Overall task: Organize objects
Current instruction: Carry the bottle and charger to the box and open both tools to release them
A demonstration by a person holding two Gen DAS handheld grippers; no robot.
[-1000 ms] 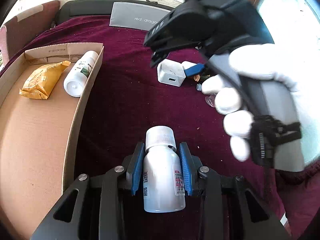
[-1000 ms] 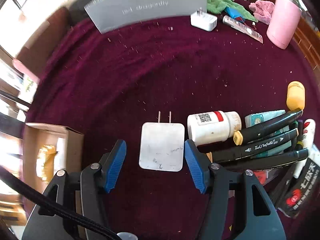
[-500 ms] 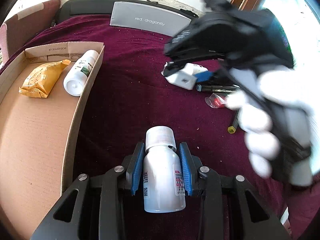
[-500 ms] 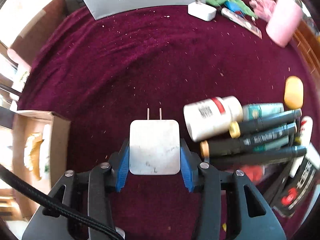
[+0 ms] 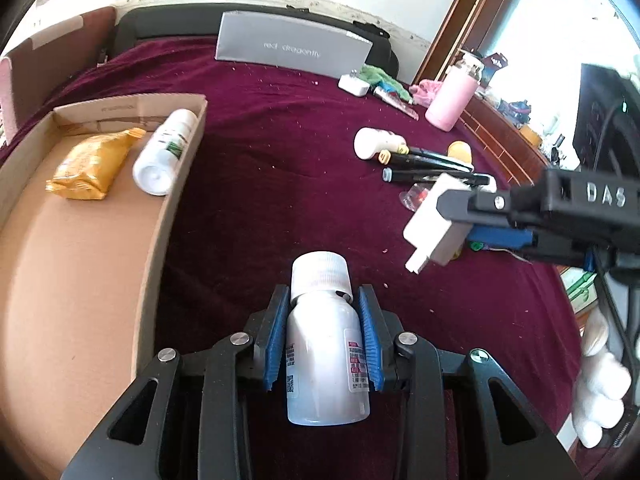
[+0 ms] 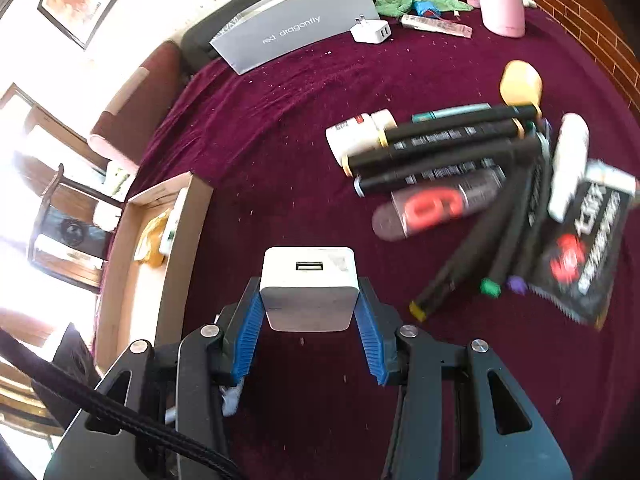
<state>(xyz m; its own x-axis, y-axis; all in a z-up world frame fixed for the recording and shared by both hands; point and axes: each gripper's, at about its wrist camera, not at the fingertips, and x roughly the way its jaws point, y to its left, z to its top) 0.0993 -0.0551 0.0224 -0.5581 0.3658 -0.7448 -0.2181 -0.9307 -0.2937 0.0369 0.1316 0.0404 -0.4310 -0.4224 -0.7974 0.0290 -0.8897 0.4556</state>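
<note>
My left gripper (image 5: 323, 304) is shut on a white pill bottle (image 5: 326, 344) with a white cap, held above the maroon cloth. My right gripper (image 6: 308, 292) is shut on a white USB charger (image 6: 308, 286), lifted off the cloth with its USB port facing the camera; it also shows in the left wrist view (image 5: 436, 224) at the right. The cardboard box (image 5: 80, 248) lies at the left and holds a yellow snack packet (image 5: 90, 164) and a white bottle (image 5: 166, 152).
Several black markers (image 6: 444, 148), a small white bottle (image 6: 356, 136), a yellow capsule (image 6: 520, 82) and a black packet (image 6: 588, 240) lie at the right. A grey box (image 5: 292, 46), a second charger (image 5: 354, 84) and a pink bottle (image 5: 452, 98) stand at the back.
My right gripper closed on the white charger, lifted it off the cloth and swung it back toward the left gripper. The left gripper kept hold of the pill bottle.
</note>
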